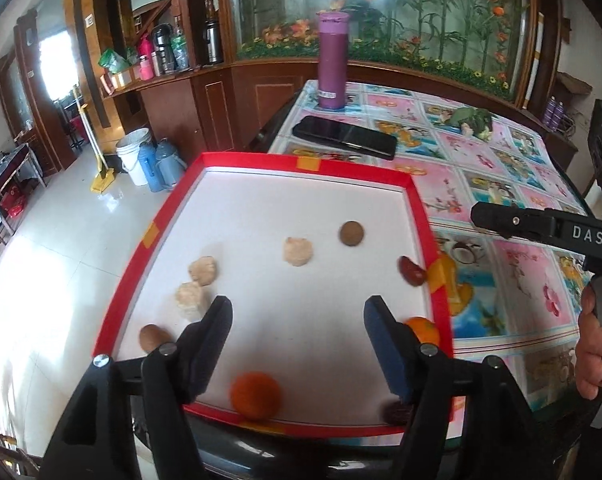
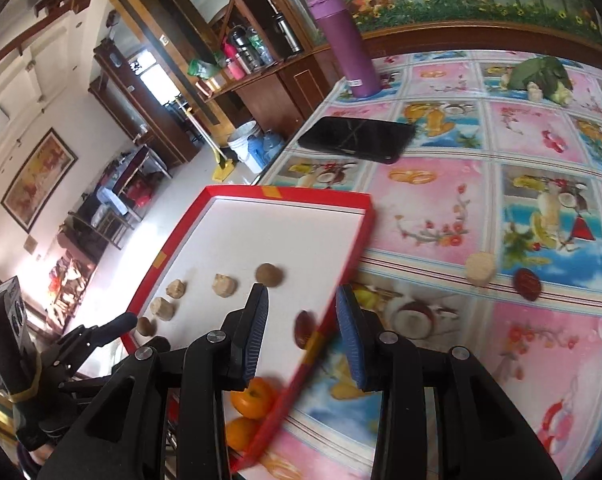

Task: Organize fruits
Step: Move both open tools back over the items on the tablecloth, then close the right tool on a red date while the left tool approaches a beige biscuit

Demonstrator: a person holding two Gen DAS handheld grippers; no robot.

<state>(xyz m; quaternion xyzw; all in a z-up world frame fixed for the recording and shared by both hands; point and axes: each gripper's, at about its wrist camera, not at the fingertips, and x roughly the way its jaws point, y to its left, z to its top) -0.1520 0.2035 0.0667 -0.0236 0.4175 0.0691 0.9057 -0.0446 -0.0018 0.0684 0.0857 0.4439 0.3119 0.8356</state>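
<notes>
In the red tray (image 1: pixel 423 216), oranges (image 1: pixel 255 395) and dates (image 1: pixel 412 271).

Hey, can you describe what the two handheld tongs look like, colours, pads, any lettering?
Both are matte black plastic with silver screw heads at the finger joints. The left tongs carry flat pads, one dark, one navy blue. The right tongs have ribbed blue pads. From the left camera, the right tool's body shows white "DAS" lettering. From the right camera, the left tool's handle has a yellow band around it.
</notes>
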